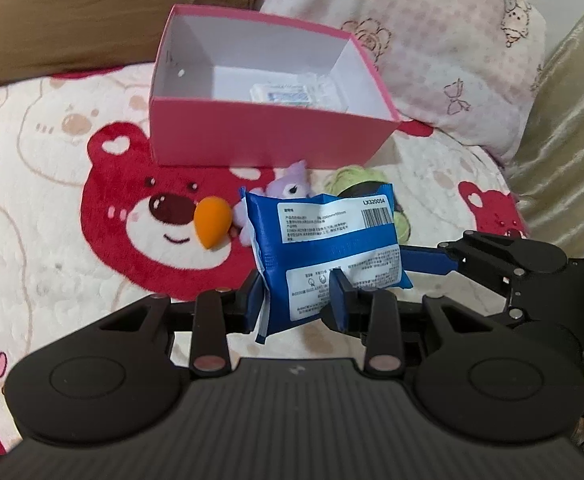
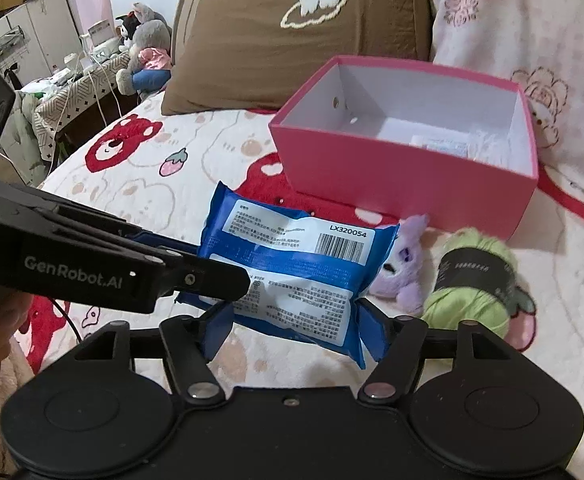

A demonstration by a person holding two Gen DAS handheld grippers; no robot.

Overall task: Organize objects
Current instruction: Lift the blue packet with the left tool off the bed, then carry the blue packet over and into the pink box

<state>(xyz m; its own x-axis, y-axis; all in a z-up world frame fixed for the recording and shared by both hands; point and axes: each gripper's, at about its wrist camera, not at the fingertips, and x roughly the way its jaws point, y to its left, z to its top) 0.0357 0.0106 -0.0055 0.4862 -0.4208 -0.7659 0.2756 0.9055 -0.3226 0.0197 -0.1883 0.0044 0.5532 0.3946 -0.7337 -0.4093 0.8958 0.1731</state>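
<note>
A blue-and-white wipes packet [image 1: 332, 240] hangs above the bed, with my left gripper [image 1: 298, 300] shut on its lower edge. In the right wrist view the same packet [image 2: 300, 276] sits between the spread fingers of my right gripper [image 2: 296, 328], which stands open around its bottom end. The left gripper [image 2: 220, 280] reaches in from the left there. The open pink box [image 1: 268, 136] stands behind the packet, with a small white packet [image 1: 282, 92] on its floor.
On the bear-print blanket [image 1: 52, 208] lie an orange sponge [image 1: 212, 220], a purple plush toy [image 2: 404, 272] and a green yarn ball [image 2: 472, 284]. A brown pillow [image 2: 292, 40] and a pink pillow [image 1: 432, 40] back the box. A cluttered table [image 2: 84, 76] stands far left.
</note>
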